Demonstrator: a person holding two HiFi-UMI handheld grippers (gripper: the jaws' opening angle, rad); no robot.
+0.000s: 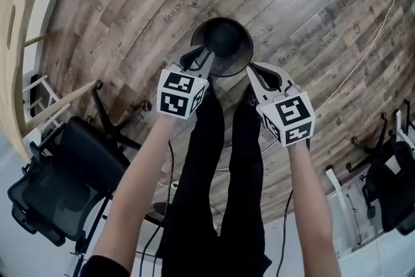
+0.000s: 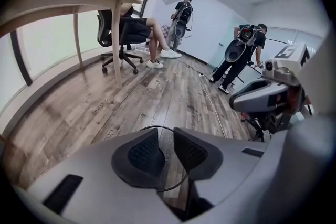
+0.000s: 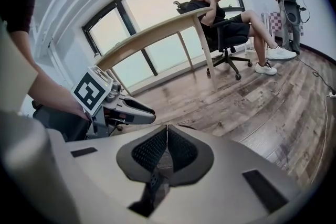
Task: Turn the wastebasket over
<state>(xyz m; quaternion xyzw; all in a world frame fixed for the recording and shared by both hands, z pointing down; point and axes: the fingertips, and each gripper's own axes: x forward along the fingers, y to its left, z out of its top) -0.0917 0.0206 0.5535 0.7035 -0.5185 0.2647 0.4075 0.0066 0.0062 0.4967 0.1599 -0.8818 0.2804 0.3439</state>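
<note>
Black wire-mesh wastebasket [image 1: 224, 41] is on or just over the grey-brown plank floor [image 1: 123, 3], directly ahead of the person's black-trousered legs [image 1: 214, 172]. Its mouth faces up at the head camera. No view shows whether its base touches the floor.

Head view gives the layout. Left gripper [image 1: 200, 60] is at the basket's left rim and right gripper [image 1: 258, 73] at its right rim, both angled down. Jaw gaps aren't readable from up there.

Left gripper view: pads stand narrowly apart, with floor visible through the gap. The basket's thin black rim wire [image 2: 156, 126] arcs across between them, and the pads aren't pressing on it. No grip on this side.

Right gripper view: pads meet at the tips, pinched on a strip of black mesh wall [image 3: 154, 182] that runs down between them. This side has the basket clamped.

Head view only:
- black office chair [image 1: 61, 185] at lower left
- white cable [image 1: 363, 55] lying on the floor to the right

Gripper views only:
- pale curved wooden desk [image 3: 152, 42] with a seated person [image 3: 226, 13] on a swivel chair, windows behind
- left gripper view adds two standing people [image 2: 247, 50] near the far wall
- right gripper view catches the left gripper's black-and-white marker cube [image 3: 90, 91], just to the left of its own jaws
</note>
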